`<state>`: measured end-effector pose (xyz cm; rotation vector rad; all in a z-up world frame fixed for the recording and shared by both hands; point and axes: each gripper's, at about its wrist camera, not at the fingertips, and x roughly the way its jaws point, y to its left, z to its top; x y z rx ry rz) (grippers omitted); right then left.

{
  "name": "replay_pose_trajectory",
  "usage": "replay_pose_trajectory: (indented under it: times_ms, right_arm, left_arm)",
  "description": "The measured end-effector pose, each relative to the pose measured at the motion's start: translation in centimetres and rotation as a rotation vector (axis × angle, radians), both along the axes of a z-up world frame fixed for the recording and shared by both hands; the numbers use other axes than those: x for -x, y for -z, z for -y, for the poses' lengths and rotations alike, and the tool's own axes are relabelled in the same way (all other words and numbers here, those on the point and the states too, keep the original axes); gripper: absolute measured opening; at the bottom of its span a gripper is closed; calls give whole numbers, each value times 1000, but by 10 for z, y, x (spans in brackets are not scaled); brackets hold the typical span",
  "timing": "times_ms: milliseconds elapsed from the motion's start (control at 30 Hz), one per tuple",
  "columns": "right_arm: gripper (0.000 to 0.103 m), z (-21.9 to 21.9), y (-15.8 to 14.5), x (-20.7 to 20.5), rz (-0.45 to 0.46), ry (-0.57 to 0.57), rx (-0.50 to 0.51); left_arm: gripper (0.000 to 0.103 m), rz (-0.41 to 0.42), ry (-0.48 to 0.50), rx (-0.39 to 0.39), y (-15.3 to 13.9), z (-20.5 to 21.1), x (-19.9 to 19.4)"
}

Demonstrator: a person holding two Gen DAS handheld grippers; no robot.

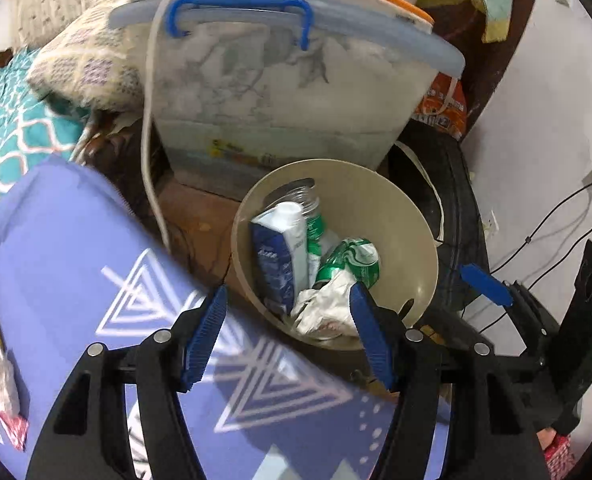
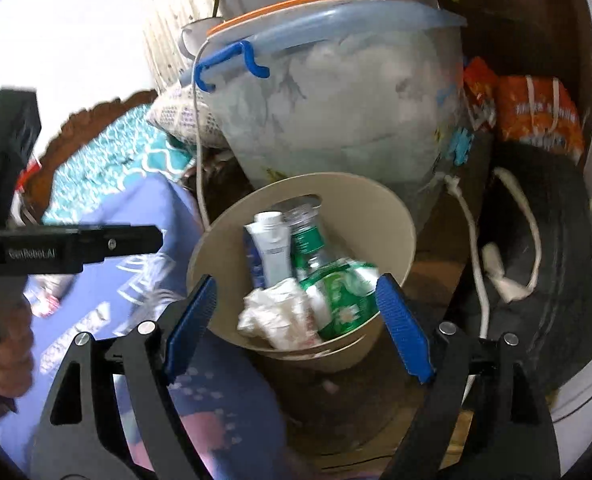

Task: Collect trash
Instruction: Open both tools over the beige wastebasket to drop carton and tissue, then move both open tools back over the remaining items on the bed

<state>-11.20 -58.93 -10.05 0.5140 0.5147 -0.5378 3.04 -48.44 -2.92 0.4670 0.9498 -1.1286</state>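
A beige trash bin (image 1: 395, 208) stands on the floor beside a purple mat. In it lie a blue-and-white carton (image 1: 276, 256), a clear bottle (image 1: 301, 196) with a green label, a green crushed packet (image 1: 351, 260) and crumpled white paper (image 1: 323, 308). My left gripper (image 1: 288, 292) hangs open over the bin's near rim, nothing between its fingers. In the right wrist view my right gripper (image 2: 296, 280) is open above the same bin (image 2: 375, 208), over the paper (image 2: 276, 312) and the blurred green packet (image 2: 343, 300). No pad touches anything.
A large clear storage box (image 1: 280, 92) with a blue handle stands right behind the bin. The purple patterned mat (image 1: 76, 248) holds loose wrappers (image 1: 0, 380) at its left edge. A white cable (image 1: 150, 140), an orange bag (image 2: 535, 116) and a black tyre-like object (image 2: 555, 240) crowd the right.
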Motion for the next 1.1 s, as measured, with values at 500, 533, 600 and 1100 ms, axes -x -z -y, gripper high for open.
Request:
replay_pose_trajectory:
  times_ms: [500,533,600,1100]
  right_arm:
    - [82,-132,-2,-36,95,-144,-186]
    - [82,-144,-1,-40,90,-156,-198]
    - [82,-165,4,-49,74,-188,-219]
    - [81,-283,14,-115,-88,-401,-222]
  left_arm:
    - [61,148,-317,29,5,-209,-13]
    - [61,161,-337,27,5,-224,-12]
    - [63,185,-386,24,6,-254,-13]
    - [67,244,-681,-9,26,-418,-37]
